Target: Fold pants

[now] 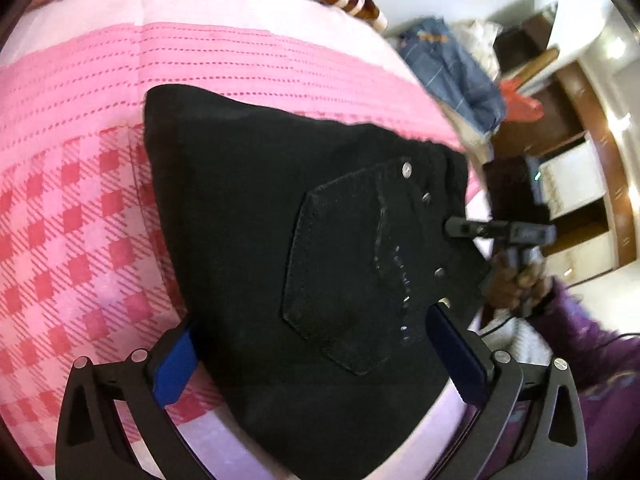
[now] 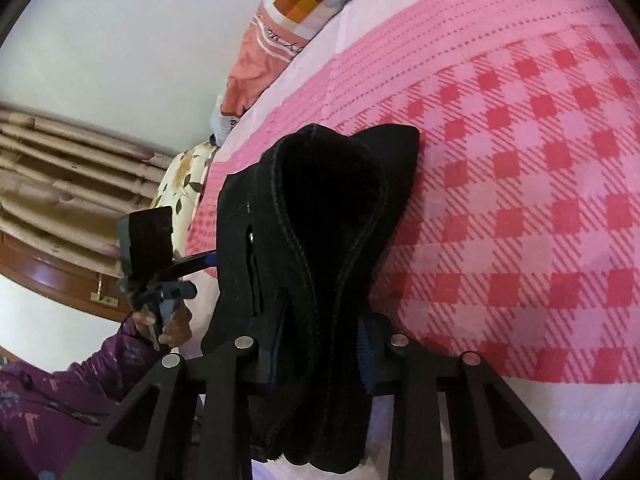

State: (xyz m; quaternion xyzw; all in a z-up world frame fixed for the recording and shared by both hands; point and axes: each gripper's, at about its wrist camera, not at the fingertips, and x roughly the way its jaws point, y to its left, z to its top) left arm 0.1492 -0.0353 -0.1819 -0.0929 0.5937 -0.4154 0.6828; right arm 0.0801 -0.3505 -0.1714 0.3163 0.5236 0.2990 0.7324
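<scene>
Folding: pants (image 1: 280, 220) lie as a black, already doubled bundle on the pink checked bedcover (image 1: 80, 220), back pocket (image 1: 344, 280) up, near edge of the bed.
Left gripper (image 1: 316, 360): jaws spread wide, one blue pad each side of the bundle, pads not pressing — nothing held.
Right gripper (image 2: 320, 364): jaws clamped on the thick rolled end of the pants, hems stacked between the fingers.
Risk, one-sided hold: only the right side grips — lifting now would likely let the free side sag and the fold open.
Risk, thick stack: many layers in the right jaws; an inner layer could slip out and skew the edges.
Risk, left pads: if they close where they stand they may pinch only the top layer, or catch the bedcover under it.
Risk, bed edge: bundle sits near the edge — a drag toward the person (image 2: 60, 380) could pull it off.
</scene>
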